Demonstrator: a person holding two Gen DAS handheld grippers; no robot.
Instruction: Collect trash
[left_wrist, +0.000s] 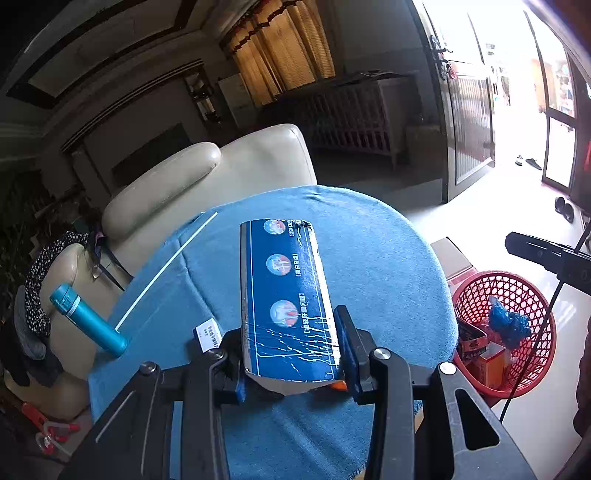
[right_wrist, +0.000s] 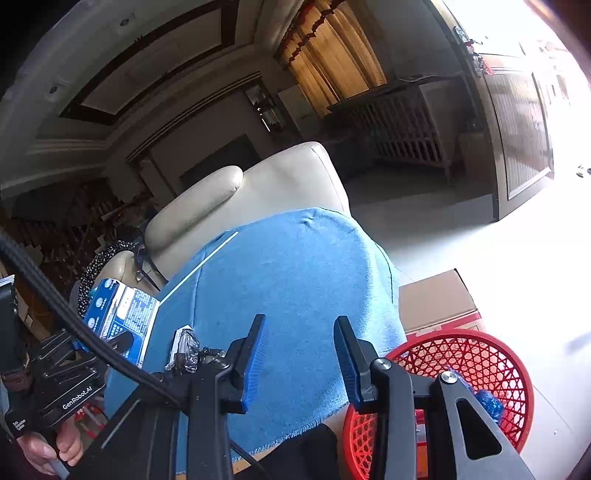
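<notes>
Left wrist view: left gripper (left_wrist: 291, 363) was clamped on the near end of the blue toothpaste box (left_wrist: 286, 291), pads squeezing its two long sides, box pointing away over the blue tablecloth (left_wrist: 369, 258). Near end looked torn open and creased, so likely empty: light, thin card, crushes easily. Gripping across the narrow width near the end worked, but a hold nearer the middle would swing less. Small white tag (left_wrist: 207, 333) lay on the cloth just left of the jaws, teal bottle (left_wrist: 86, 319) at the left table edge, thin white stick (left_wrist: 166, 271) lying diagonally beyond it. Red mesh basket (left_wrist: 504, 332) sat on the floor to the right, below table level, already holding a blue bag and cartons; right gripper body showed above it.

Right wrist view: right gripper (right_wrist: 299, 363) held nothing, jaws apart at a moderate gap over the near cloth edge. Crumpled clear wrapper (right_wrist: 184, 349) sat on the cloth just left of its left finger: soft, slippery, best pinched at the bunched middle. Cream armchair (right_wrist: 258, 199) stood behind the table
</notes>
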